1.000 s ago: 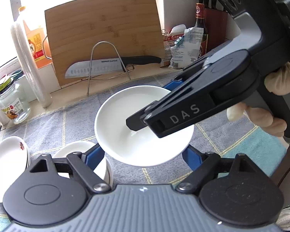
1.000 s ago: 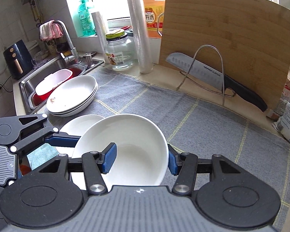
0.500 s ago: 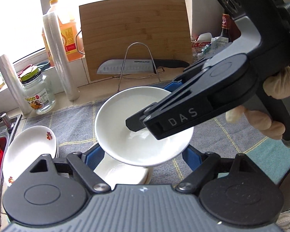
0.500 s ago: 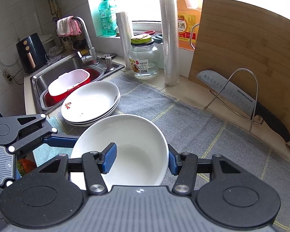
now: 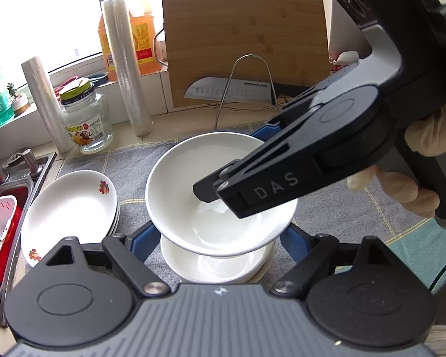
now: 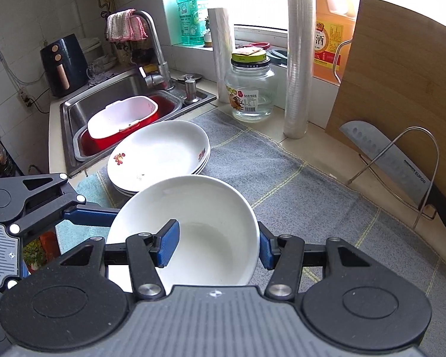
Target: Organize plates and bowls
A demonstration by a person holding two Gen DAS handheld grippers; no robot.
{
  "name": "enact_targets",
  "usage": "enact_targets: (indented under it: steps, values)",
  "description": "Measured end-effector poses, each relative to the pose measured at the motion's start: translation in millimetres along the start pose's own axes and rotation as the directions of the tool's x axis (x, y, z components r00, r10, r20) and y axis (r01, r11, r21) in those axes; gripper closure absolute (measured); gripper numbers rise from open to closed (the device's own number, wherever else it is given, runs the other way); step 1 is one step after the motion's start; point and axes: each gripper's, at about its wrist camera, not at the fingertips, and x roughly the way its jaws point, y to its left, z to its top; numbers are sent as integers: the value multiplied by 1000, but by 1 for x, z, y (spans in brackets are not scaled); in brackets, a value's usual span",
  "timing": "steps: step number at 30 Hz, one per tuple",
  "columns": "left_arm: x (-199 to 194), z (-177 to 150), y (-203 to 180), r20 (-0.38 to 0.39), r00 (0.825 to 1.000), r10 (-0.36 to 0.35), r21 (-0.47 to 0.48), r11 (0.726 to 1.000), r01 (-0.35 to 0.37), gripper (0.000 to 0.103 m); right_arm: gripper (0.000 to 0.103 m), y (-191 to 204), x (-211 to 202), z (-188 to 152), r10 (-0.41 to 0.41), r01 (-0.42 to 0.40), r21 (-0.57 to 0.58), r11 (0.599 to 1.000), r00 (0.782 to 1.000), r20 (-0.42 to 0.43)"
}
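Note:
A plain white bowl [image 5: 193, 184] hangs above the grey mat [image 6: 297, 193]. My right gripper [image 6: 217, 247] is shut on its wall, one blue pad inside and one outside; it also reaches in from the right as the right gripper [image 5: 232, 160]. My left gripper [image 5: 217, 239] is shut on the bowl's lower sides, with both blue pads against it. One of its fingers [image 6: 89, 215] meets the bowl's left edge. Directly below sits a second white bowl [image 5: 217, 267]. A stack of flowered plates [image 6: 160, 151] lies to the left.
The sink [image 6: 83, 107] at the left holds a red basin with a white basket. A glass jar [image 6: 252, 89], two film rolls and an oil bottle line the windowsill. A bamboo cutting board [image 5: 243, 38] and a knife [image 5: 229, 92] on a wire rack stand behind.
Both grippers carried the bowl sideways toward the sink end. It now hangs over the second white bowl, and the plate stack and sink have come further into view.

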Motion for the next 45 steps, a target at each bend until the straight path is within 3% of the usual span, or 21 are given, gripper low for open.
enact_targets:
  steps: [20, 45]
  values:
    - [11, -6, 5, -62, 998, -26, -67, 998, 22, 16, 43, 1, 22, -5, 17, -16, 15, 1000, 997, -71]
    - [20, -8, 7, -79, 996, -33, -66, 997, 28, 15, 43, -1, 30, -8, 14, -12, 24, 1000, 997, -79]
